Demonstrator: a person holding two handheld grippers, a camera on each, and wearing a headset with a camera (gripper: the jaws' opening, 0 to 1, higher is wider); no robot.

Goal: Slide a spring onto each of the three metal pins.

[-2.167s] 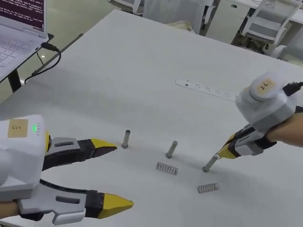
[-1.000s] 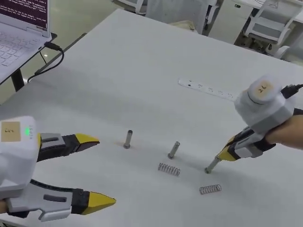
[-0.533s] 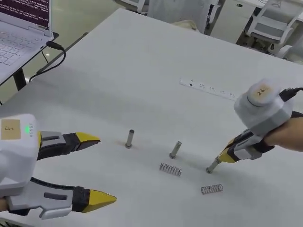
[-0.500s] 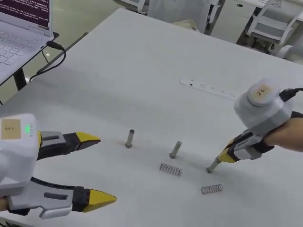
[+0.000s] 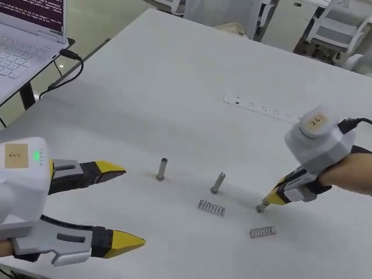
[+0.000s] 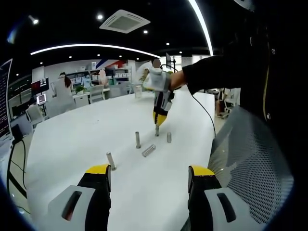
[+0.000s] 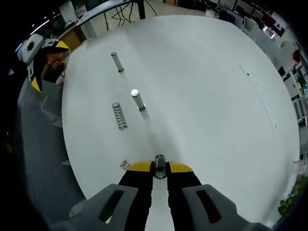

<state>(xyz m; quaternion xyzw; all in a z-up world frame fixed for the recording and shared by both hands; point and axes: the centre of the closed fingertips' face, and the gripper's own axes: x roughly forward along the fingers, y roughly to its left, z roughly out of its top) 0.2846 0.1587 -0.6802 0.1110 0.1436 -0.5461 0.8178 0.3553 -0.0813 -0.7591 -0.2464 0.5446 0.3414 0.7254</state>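
Three metal pins stand on the white table: the left pin point(image 5: 161, 169), the middle pin point(image 5: 218, 182) and the right pin point(image 5: 262, 206). My right gripper point(image 5: 273, 199) is down at the top of the right pin, and only the pin's lower end shows below its tips. In the right gripper view my right gripper point(image 7: 160, 168) is shut on a spring point(image 7: 160, 166) seen end-on. Two loose springs point(image 5: 211, 207) point(image 5: 263, 232) lie in front of the pins. My left gripper point(image 5: 134, 204) hovers open and empty at the lower left, well short of the left pin.
A white power strip point(image 5: 261, 108) lies farther back on the table. An open laptop point(image 5: 23, 35) and its cable point(image 5: 65, 68) sit off the table's left edge. Chairs stand behind the far edge.
My right gripper has sunk lower over the right pin, so less of the pin shows. The left gripper has stayed open, drifting slightly.
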